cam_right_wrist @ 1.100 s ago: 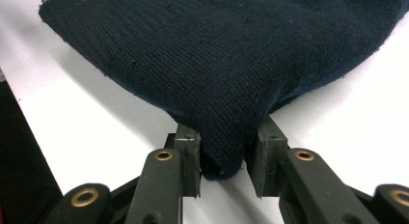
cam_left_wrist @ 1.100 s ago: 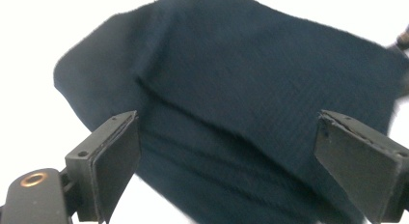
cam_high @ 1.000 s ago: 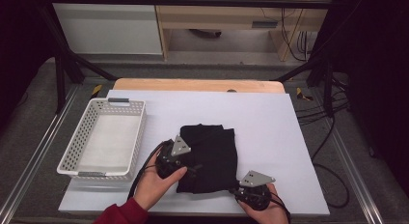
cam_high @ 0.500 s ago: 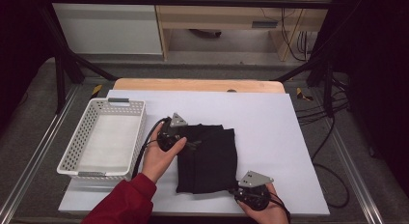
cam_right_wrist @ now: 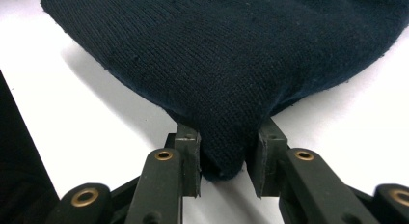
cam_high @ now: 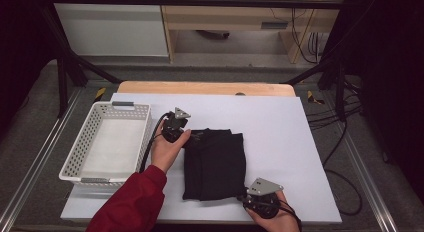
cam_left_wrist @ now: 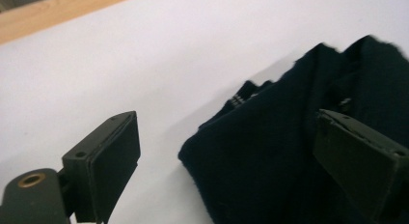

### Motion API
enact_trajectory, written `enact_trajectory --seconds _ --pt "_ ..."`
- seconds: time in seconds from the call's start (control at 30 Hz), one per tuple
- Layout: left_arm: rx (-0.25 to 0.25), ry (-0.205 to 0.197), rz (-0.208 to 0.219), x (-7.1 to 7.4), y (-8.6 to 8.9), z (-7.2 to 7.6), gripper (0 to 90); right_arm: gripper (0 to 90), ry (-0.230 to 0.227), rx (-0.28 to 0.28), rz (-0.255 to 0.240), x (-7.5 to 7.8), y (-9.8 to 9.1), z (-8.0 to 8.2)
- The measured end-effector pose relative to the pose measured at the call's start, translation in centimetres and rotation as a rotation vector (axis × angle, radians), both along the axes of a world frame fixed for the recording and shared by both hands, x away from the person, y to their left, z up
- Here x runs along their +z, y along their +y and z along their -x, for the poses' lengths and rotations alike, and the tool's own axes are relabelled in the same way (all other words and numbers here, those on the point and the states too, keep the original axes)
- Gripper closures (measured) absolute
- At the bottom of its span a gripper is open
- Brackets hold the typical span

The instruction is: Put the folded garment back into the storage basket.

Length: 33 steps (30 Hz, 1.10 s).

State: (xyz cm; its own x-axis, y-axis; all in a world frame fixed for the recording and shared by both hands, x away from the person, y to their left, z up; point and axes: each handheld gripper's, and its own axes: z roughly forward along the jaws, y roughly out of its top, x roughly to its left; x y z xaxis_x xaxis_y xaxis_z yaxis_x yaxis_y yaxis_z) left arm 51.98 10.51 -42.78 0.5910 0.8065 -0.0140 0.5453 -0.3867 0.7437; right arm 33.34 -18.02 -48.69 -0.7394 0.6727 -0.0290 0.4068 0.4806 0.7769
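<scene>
A folded black cloth [cam_high: 215,159] lies in the middle of the white table top [cam_high: 285,137]. My left gripper [cam_high: 191,137] is at the cloth's far left corner, held by a hand in a red sleeve. In the left gripper view it [cam_left_wrist: 236,166] stands wide open, one jaw over bare table and the other above the cloth [cam_left_wrist: 289,137], with the cloth's corner between them. My right gripper [cam_high: 246,196] is at the cloth's near right corner. In the right gripper view it [cam_right_wrist: 224,161] is shut on a bunched fold of the cloth [cam_right_wrist: 226,55].
A white slotted basket [cam_high: 95,180] stands at the table's left side, close to my left hand. A wooden board [cam_high: 200,88] runs along the table's far edge. Black frame legs and cables stand around the table.
My left gripper has moved away from me along the cloth's left edge, from about its middle to its far left corner. The right gripper has kept still, holding its corner.
</scene>
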Motion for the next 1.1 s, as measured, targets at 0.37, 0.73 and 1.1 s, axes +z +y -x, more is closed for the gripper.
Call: enact_trajectory --seconds 0.37,0.73,1.1 --pt "0.015 0.029 -0.006 -1.1 -0.2 -0.9 9.7 69.3 -0.002 -0.004 0.0 0.0 0.0 0.0" --pt "0.007 0.066 -0.024 -2.1 0.0 -1.4 10.3 69.3 -0.006 -0.007 -0.005 -0.1 0.0 0.1" --pt "0.026 0.092 -0.026 -3.3 -0.3 -2.2 10.3 69.3 -0.006 -0.006 -0.006 -0.1 0.0 0.1"
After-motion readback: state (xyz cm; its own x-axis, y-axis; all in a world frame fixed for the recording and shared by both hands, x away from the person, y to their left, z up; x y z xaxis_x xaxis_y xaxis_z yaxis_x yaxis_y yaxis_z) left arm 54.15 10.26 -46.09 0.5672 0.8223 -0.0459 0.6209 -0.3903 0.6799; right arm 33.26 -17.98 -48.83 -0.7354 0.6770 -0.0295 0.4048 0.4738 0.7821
